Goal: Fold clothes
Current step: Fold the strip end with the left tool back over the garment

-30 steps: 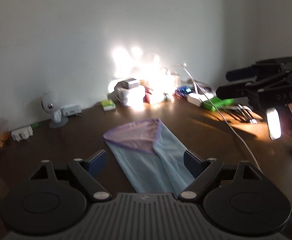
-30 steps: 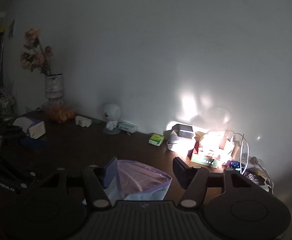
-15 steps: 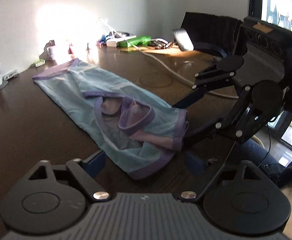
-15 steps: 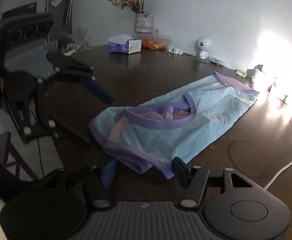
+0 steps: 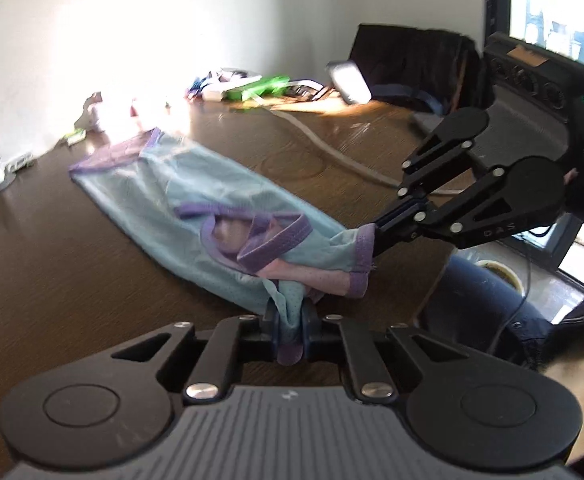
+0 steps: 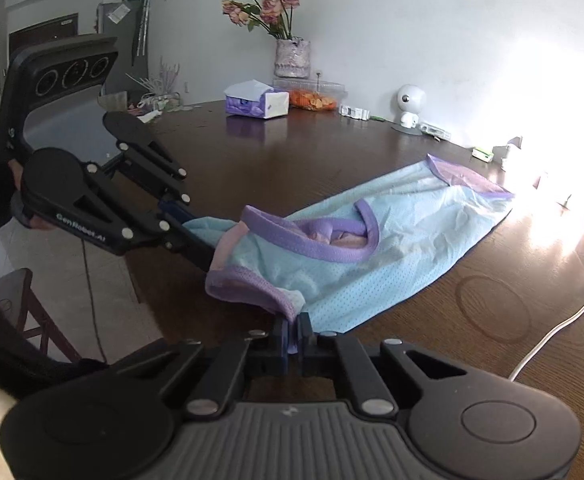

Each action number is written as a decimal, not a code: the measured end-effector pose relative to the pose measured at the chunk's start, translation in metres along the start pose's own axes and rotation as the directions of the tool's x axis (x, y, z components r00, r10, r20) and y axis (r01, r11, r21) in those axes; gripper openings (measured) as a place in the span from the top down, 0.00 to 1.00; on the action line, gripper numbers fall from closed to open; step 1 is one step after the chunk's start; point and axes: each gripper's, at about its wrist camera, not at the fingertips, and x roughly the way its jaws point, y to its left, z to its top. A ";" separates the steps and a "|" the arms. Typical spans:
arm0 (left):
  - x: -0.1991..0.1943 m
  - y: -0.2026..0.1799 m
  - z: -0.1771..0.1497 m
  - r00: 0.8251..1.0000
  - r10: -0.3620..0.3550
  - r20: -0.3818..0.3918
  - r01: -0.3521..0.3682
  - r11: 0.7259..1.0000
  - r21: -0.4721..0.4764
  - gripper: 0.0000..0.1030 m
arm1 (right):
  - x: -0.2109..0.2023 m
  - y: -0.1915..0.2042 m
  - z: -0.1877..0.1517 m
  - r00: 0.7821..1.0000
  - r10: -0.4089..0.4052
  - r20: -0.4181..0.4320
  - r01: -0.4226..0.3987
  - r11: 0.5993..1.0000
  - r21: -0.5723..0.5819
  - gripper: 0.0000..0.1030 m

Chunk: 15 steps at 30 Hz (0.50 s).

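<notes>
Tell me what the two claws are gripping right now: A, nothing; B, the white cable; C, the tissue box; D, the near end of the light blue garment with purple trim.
D: the left claw and right claw each pinch the light blue garment at its near end.

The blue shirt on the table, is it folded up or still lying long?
Still lying long. The blue shirt stretches flat across the table, only its near end bunched where the left gripper and right gripper pinch it.

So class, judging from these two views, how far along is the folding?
Done: the top lies lengthwise on the table. In hand: the left gripper is closing on its near end, and the right gripper is shut on it too. Left: no crosswise fold shows yet.
</notes>
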 end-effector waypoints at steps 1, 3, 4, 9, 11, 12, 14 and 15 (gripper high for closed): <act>-0.002 0.002 0.003 1.000 0.001 0.012 -0.001 1.000 0.000 0.90 | -0.005 0.000 0.001 1.000 -0.006 0.009 0.006 1.000 -0.001 0.97; 0.001 0.013 0.012 0.999 0.022 0.030 -0.022 1.000 -0.014 0.90 | -0.014 -0.005 0.006 0.998 -0.033 0.047 0.033 0.999 0.008 0.97; 0.005 0.019 0.018 0.999 0.036 0.035 -0.036 0.999 -0.015 0.90 | -0.015 -0.011 0.011 0.997 -0.047 0.066 0.046 0.999 0.013 0.97; 0.025 0.065 0.054 0.995 0.074 0.068 -0.070 0.996 -0.056 0.90 | -0.003 -0.043 0.044 0.983 -0.139 0.121 0.138 0.990 0.019 0.98; 0.035 0.085 0.070 0.995 0.071 0.072 -0.066 0.995 -0.075 0.90 | 0.008 -0.058 0.058 0.979 -0.150 0.137 0.148 0.989 0.028 0.99; 0.041 0.097 0.079 0.995 0.068 0.075 -0.061 0.994 -0.088 0.90 | 0.014 -0.066 0.066 0.977 -0.154 0.145 0.152 0.988 0.029 0.99; 0.056 0.120 0.096 0.994 0.074 0.074 -0.065 0.991 -0.115 0.90 | 0.032 -0.086 0.082 0.972 -0.189 0.143 0.183 0.982 0.051 0.99; 0.064 0.130 0.103 0.994 0.081 0.071 -0.071 0.989 -0.127 0.91 | 0.042 -0.096 0.089 0.968 -0.208 0.139 0.201 0.978 0.063 0.99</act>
